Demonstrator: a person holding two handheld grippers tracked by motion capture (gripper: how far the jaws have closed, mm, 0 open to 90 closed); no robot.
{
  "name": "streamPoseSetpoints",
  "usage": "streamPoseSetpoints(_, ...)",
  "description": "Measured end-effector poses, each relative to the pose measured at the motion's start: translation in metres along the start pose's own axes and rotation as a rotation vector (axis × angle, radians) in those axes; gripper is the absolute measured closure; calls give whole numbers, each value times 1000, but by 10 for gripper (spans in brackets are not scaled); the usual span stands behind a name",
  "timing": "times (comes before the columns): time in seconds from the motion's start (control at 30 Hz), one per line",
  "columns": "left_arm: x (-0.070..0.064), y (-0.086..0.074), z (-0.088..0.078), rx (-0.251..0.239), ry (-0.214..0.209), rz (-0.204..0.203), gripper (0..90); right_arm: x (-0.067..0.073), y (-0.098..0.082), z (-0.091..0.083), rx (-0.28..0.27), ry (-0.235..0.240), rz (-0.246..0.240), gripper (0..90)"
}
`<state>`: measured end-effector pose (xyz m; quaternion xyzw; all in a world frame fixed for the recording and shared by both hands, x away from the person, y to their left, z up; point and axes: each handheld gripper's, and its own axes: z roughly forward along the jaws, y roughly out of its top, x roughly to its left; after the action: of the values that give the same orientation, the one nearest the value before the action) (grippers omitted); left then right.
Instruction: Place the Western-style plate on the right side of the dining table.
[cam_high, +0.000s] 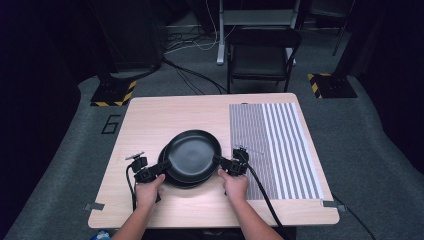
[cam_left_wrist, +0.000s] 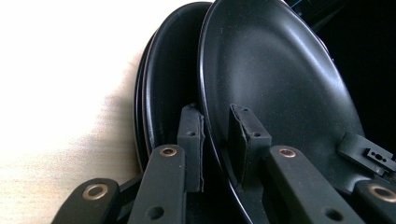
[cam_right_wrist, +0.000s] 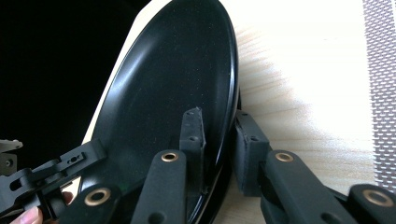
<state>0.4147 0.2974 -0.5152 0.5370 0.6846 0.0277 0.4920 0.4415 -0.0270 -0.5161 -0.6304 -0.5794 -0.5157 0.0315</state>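
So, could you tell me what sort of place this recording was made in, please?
Probably a recording studio or lab, not a kitchen: dark curtains surround a lone wooden table, weighted stands with hazard-striped bases flank it, and cables run across the carpet.

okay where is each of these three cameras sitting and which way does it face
High view: above the person's side, looking forward and down at the table; forearms, both hands show.
Left gripper view: on the left gripper, looking along its jaws at the top plate.
Right gripper view: on the right gripper, same.
Shared: that plate.
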Motion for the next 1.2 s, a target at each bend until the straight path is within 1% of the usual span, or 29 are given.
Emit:
streamPoseSetpoints(0.07,1,1,0,4,-9,-17,757,-1,0,0,0,6,-1,762)
streamPoseSetpoints(0.17,0,0,0,-5,-2,2,759,-1,0,0,1,7,0,763)
streamPoseSetpoints(0.3,0,-1,1,-13,2,10,758,-1,1,-1,4,1,-4,764)
streamPoseSetpoints(0.37,-1,-1,1,-15,5,2,760,0,0,-1,3,2,-4,763)
streamPoseSetpoints(0.43,-1,-2,1,-21,7,3,760,1,0,-1,3,-4,-2,762)
streamPoseSetpoints(0.53,-1,-1,0,-16,6,-9,764,2,1,-1,7,-7,-3,762)
streamPoseSetpoints(0.7,-1,-1,0,-13,2,-15,766,2,1,-2,13,-10,-15,761)
streamPoseSetpoints(0.83,-1,-1,0,-13,2,-11,767,2,2,-2,17,-11,-13,762)
streamPoseSetpoints(0.97,-2,-1,0,-19,2,-10,766,3,2,-2,17,-18,-31,761)
streamPoseSetpoints(1.1,-2,-1,0,-16,2,-2,766,4,2,-3,16,-16,-35,762)
streamPoseSetpoints(1.2,-2,-1,0,-20,-1,-8,768,5,3,-4,15,-19,-43,762)
